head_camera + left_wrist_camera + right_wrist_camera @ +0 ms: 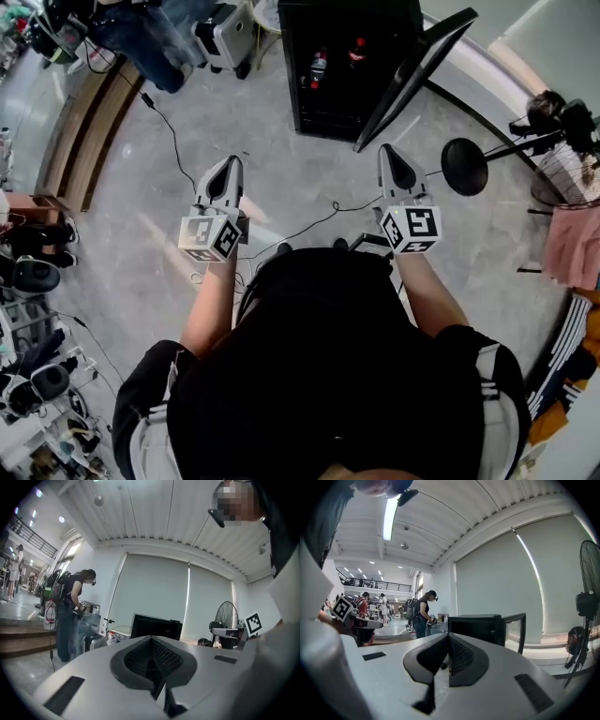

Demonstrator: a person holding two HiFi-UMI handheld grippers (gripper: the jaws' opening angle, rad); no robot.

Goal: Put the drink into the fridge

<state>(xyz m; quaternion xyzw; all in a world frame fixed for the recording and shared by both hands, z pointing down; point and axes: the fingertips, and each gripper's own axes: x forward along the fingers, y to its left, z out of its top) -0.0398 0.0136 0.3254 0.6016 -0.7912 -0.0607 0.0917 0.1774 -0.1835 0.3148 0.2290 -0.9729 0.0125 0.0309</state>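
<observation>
Only head view shows bottles (319,67) in fridge (330,126); left gripper (229,163), right gripper (390,152) closed, empty.

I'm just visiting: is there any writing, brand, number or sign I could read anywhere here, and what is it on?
No words or numbers can be read in any view.
Labels on the bottles in the black fridge: too small to read.
Two marker cubes: black-and-white square patterns, not letters.
</observation>
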